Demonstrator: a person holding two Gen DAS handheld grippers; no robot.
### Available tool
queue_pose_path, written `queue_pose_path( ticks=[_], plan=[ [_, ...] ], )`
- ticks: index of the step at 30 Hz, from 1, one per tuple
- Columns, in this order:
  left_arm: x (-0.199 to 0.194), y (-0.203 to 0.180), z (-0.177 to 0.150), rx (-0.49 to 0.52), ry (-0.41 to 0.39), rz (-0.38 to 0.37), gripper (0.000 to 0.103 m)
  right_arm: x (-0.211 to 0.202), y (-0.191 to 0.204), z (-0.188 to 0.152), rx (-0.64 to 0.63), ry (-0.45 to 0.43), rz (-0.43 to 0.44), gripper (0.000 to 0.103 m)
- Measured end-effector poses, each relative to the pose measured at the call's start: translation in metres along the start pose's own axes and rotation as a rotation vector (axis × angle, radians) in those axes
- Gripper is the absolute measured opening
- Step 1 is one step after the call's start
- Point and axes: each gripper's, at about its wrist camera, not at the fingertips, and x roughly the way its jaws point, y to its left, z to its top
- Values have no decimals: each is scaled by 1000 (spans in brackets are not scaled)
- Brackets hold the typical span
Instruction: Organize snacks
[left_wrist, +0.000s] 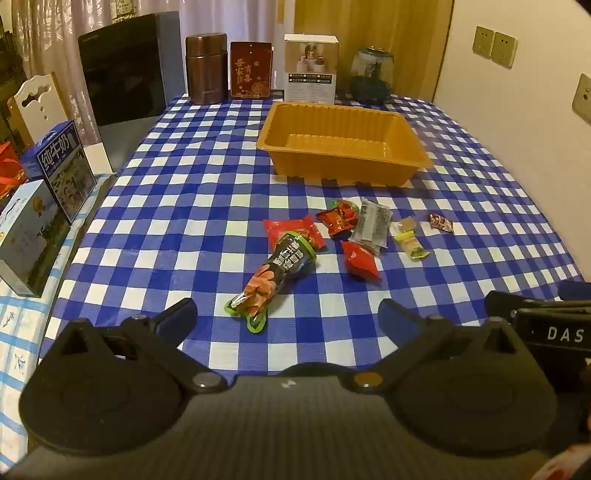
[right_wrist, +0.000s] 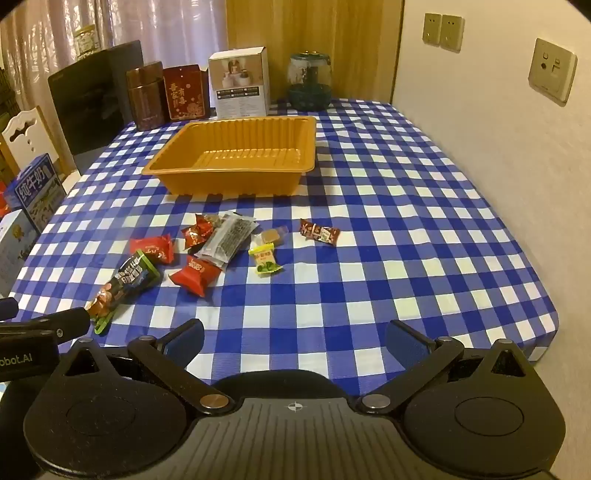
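1. Nearest you: left gripper (left_wrist: 288, 314) and right gripper (right_wrist: 295, 338), both spread wide, nothing between the pads, both angled down over the near edge of the checked tablecloth (right_wrist: 406, 221).
2. Orange tray (left_wrist: 343, 160) sits empty at mid-table, beyond the snacks. Thin ribbed plastic, so it probably flexes and slides; drop items in, don't push on the rim.
3. Long dark-and-green packet (left_wrist: 275, 275) is the biggest snack and closest to your left gripper. It lies diagonally, overlapping the flat red packet (left_wrist: 293, 230). Light, crinkly, likely slippery film. Pinch across the middle, not the sealed end.
4. Grey clear-wrapped bar (right_wrist: 229, 240) looks flat and stiffer. Take it by a long edge.
5. Red pillow pack (right_wrist: 195, 275) and crumpled red pack (right_wrist: 197, 230): puffy and soft, so squeeze gently.
6. Yellow-green candy (right_wrist: 264, 260), tan candy (right_wrist: 273, 234), brown wrapped candy (right_wrist: 319, 230), which lies apart to the right: tiny and light. Approach from above and grip the body.
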Motion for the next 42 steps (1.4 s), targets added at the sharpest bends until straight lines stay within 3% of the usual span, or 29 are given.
queue_pose_path(
  ticks=[3, 42],
  plan=[
    [-2, 8, 1, -16, -7, -25, 103, -1, 0, -1, 7, 4, 5, 103],
    [2, -1, -4, 9, -4, 0, 103, 0, -8, 0, 22, -7, 2, 103]
  ],
)
